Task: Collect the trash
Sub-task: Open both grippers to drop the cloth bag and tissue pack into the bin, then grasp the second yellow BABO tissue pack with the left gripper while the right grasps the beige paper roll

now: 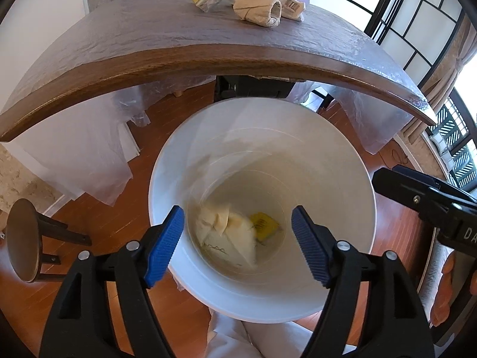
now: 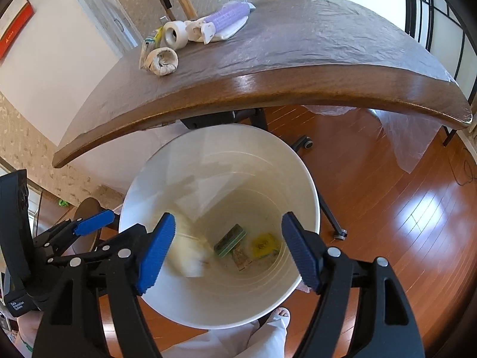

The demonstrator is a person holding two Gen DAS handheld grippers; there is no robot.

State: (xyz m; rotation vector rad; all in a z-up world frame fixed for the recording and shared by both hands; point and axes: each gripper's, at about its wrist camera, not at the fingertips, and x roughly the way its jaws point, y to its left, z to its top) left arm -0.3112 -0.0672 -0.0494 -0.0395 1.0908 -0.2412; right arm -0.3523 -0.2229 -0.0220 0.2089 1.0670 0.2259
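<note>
A dark wooden table (image 2: 298, 59) under clear plastic film carries a pile of wrappers and paper rolls (image 2: 190, 35). Below its edge on the floor stands a white bin (image 1: 342, 161) holding crumpled cream paper (image 1: 226, 235) and a yellow packet (image 1: 263, 223). Both the left gripper (image 1: 238, 244) and right gripper (image 2: 228, 250) hang over it, jaws apart and empty.

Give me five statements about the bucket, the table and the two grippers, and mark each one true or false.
1. Both the left gripper and the right gripper hold nothing. True.
2. The white bucket is empty. False: a crumpled paper wrapper and a yellow packet lie at its bottom.
3. The wooden table has been cleared. False: a paper roll and a tape roll remain.
4. The bucket stands on the floor by the table's edge. True.
5. A purple ribbed item lies on the table. True.
</note>
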